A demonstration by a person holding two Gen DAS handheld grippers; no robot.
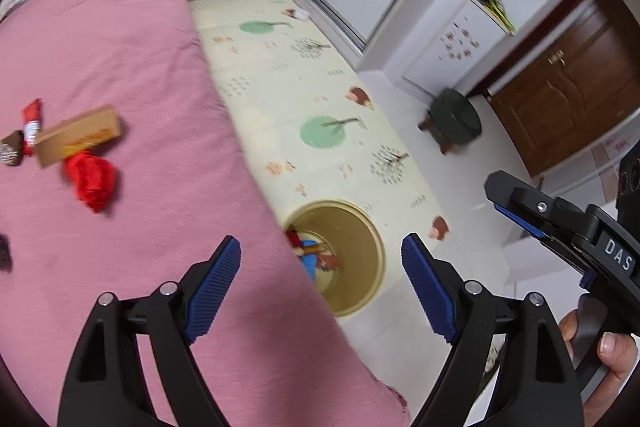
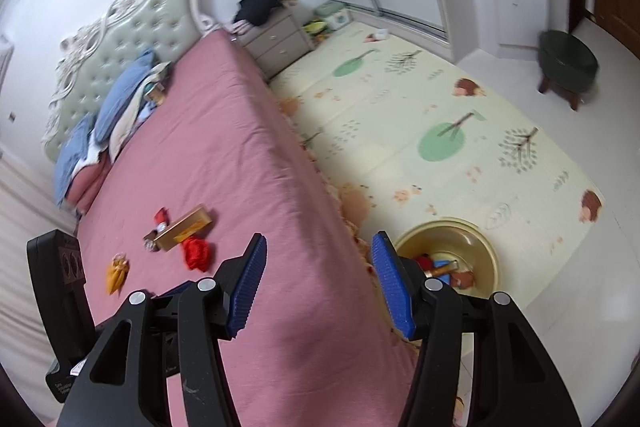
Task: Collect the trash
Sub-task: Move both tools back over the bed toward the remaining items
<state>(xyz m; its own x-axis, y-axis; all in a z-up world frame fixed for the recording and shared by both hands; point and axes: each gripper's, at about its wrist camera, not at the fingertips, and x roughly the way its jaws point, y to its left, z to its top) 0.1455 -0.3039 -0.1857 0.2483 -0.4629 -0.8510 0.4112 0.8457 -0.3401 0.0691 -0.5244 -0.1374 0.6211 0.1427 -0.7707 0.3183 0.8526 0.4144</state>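
Note:
A yellow bin (image 1: 362, 217) stands on the floor against the bed's side, with several wrappers inside. My left gripper (image 1: 320, 247) hovers open above the bed edge and the bin, nothing between its blue pads. My right gripper (image 2: 319, 239) is open and empty too, over the bed edge left of the bin (image 2: 440, 225). On the pink bed (image 2: 248, 155) lie a brown cardboard box (image 1: 80, 137), a crumpled red piece (image 1: 92, 183), a red wrapper (image 1: 32, 121) and a brown wrapper (image 1: 12, 149). The right wrist view also shows the box (image 2: 184, 227) and an orange wrapper (image 2: 116, 273).
A patterned play mat (image 2: 400, 107) covers the floor beside the bed. A dark green stool (image 2: 566, 61) stands on white tiles near a wooden door (image 1: 580, 79). A nightstand (image 2: 276, 41) with dark clothes sits at the bed's head. Pillows (image 2: 120, 99) are piled by the headboard.

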